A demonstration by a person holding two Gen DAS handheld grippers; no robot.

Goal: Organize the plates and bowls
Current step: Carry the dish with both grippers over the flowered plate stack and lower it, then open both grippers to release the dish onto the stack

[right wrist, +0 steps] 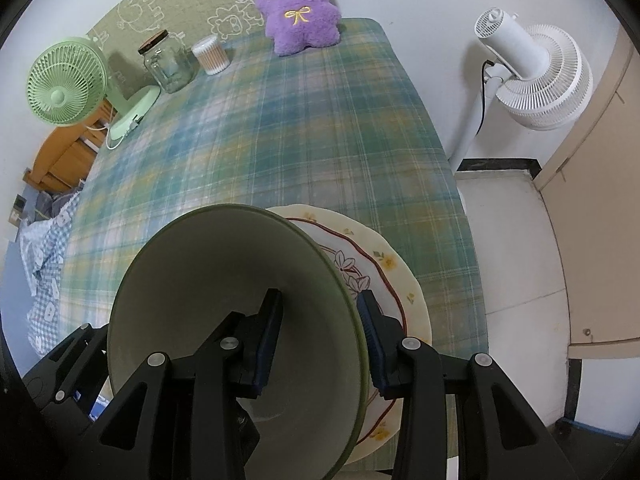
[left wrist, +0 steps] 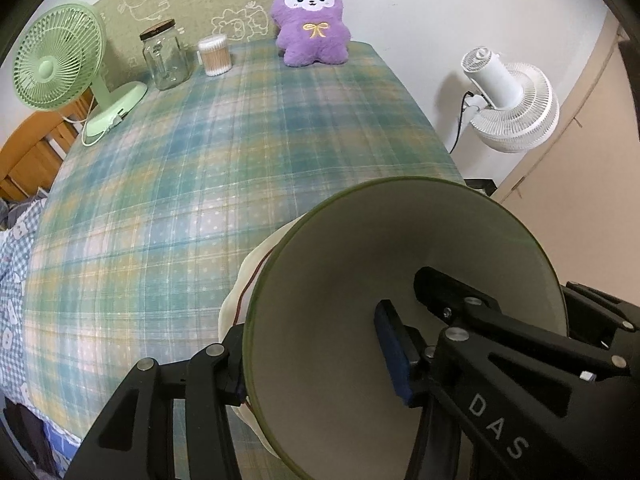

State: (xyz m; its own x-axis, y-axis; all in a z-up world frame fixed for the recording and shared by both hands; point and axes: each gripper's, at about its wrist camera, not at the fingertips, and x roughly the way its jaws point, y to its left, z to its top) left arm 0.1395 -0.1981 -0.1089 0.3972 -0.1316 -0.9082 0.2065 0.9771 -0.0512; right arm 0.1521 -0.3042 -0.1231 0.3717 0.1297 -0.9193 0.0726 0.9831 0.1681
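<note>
Table: covered with a blue-green plaid cloth, it carries everything below except the standing fan. All places are given from the bowl.

Standing fan: white, on the floor off the table's edge, far right of the bowl.

Desk fan: pale green, at the far left corner, well apart from the bowl.

Plush toy: purple, upright against the wall at the table's far end, straight beyond the bowl.

Plate: cream with a flower pattern and a red line, directly under the bowl. It sticks out past the bowl's right side. You cannot tell whether the bowl's foot rests on it.

Bowl: green rim, pale inside, mouth up, at the table's near edge over the plate. You have one set of tongs on each side of it.

Left tongs: they straddle the bowl's left rim. The outer finger sits against the outside wall; the inner pad stands off the wall, so read this pair as released.

Right tongs: clenched on the bowl's right rim, one blue pad inside and the other outside.

Jar: clear glass with a dark lid, far beyond the bowl to the left, beside the desk fan.

Tub of cotton swabs: just right of the jar, equally far from the bowl.
</note>
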